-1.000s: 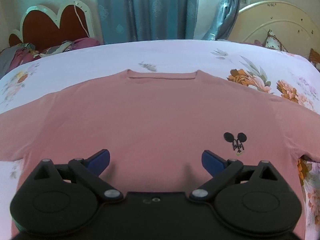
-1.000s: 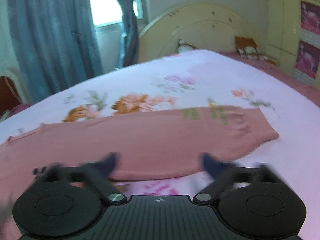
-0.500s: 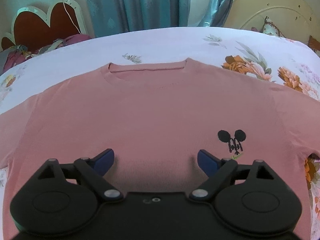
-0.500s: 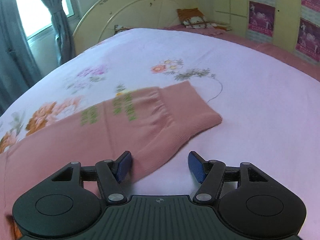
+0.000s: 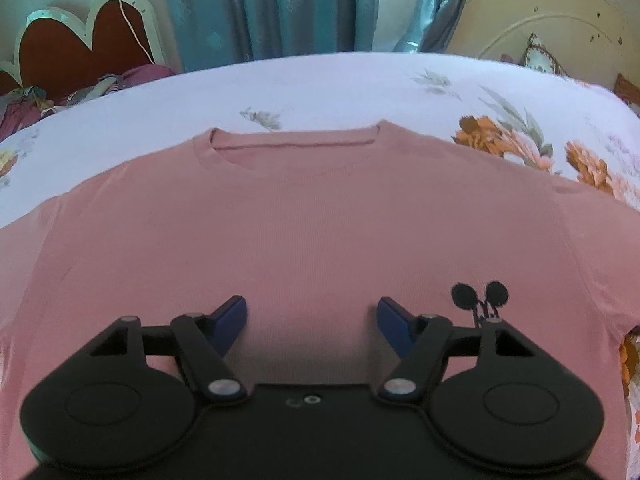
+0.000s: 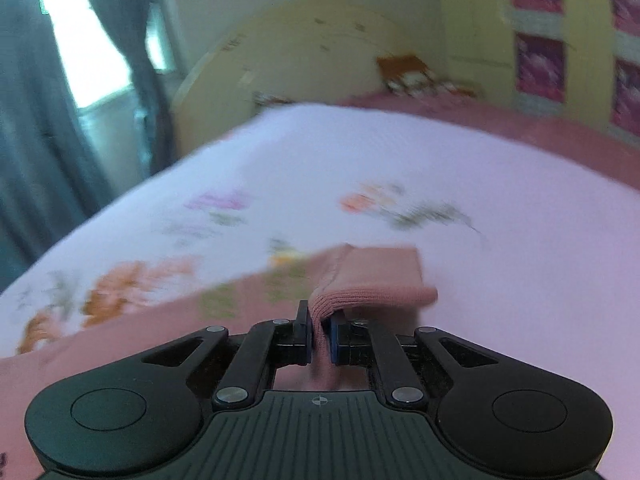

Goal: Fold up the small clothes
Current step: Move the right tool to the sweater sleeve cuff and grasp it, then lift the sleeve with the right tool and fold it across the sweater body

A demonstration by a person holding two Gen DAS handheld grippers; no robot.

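On the bed point(image 5: 320, 92), a pink shirt point(image 5: 320, 232) lies flat, face up, collar toward the far edge, one sleeve point(image 6: 372, 276) reaching toward the headboard end. The right gripper point(image 6: 320, 336) is clamped narrow on that sleeve's cuff, fabric pinched between its pads. The left gripper point(image 5: 312, 316) hangs over the shirt's chest beside the small black print point(image 5: 480, 296), its jaws closing, still wide, with cloth under them but nothing pinched yet. Probable step: fold the sleeve inward. Keep the cuff low and taut, carry it across the body, and anchor the chest with the left gripper so the shirt does not drag. No containers are visible.
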